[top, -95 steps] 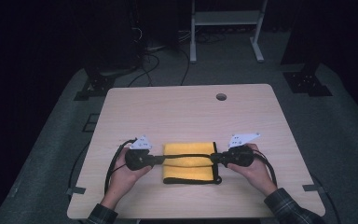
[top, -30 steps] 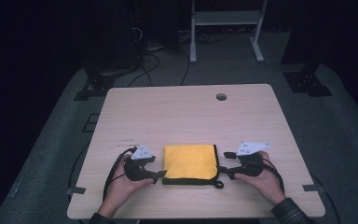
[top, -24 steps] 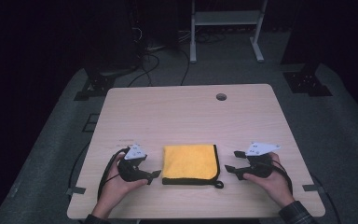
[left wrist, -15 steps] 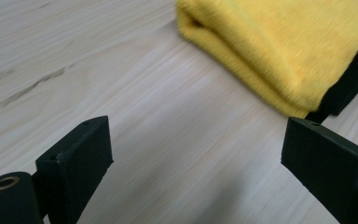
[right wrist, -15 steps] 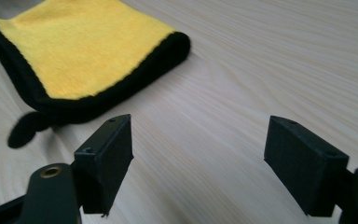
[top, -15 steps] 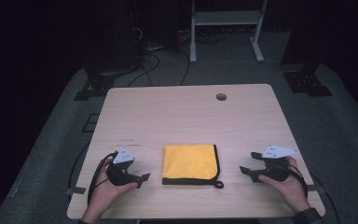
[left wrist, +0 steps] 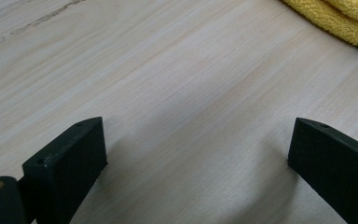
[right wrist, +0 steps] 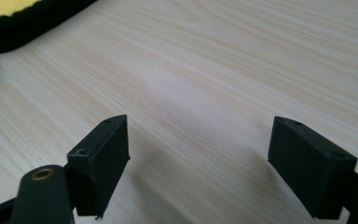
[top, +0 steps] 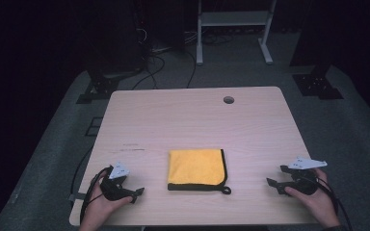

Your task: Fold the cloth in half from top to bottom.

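Note:
A yellow cloth [top: 196,167] with black edging and a small black loop [top: 226,190] lies folded flat near the front middle of the wooden table [top: 192,120]. My left gripper [top: 137,193] rests low at the front left, well apart from the cloth. Its jaws have just been opening, and between them my left gripper [left wrist: 198,140] has bare wood, with a cloth corner [left wrist: 335,16] far off. My right gripper [top: 276,176] sits at the front right, also clear of the cloth. Those jaws have likewise just been opening, and my right gripper [right wrist: 198,135] holds nothing, with the cloth edge [right wrist: 28,28] far off.
A round cable hole [top: 228,99] lies near the table's far edge. Behind the table stand a white frame [top: 231,19], floor cables [top: 159,53] and black stand feet [top: 318,84]. Both hands sit close to the table's front edge.
Both grippers have drawn away from the cloth's sides, the left one leftward and the right one rightward, toward the front corners, and their jaws have spread. The cloth stays where it lay.

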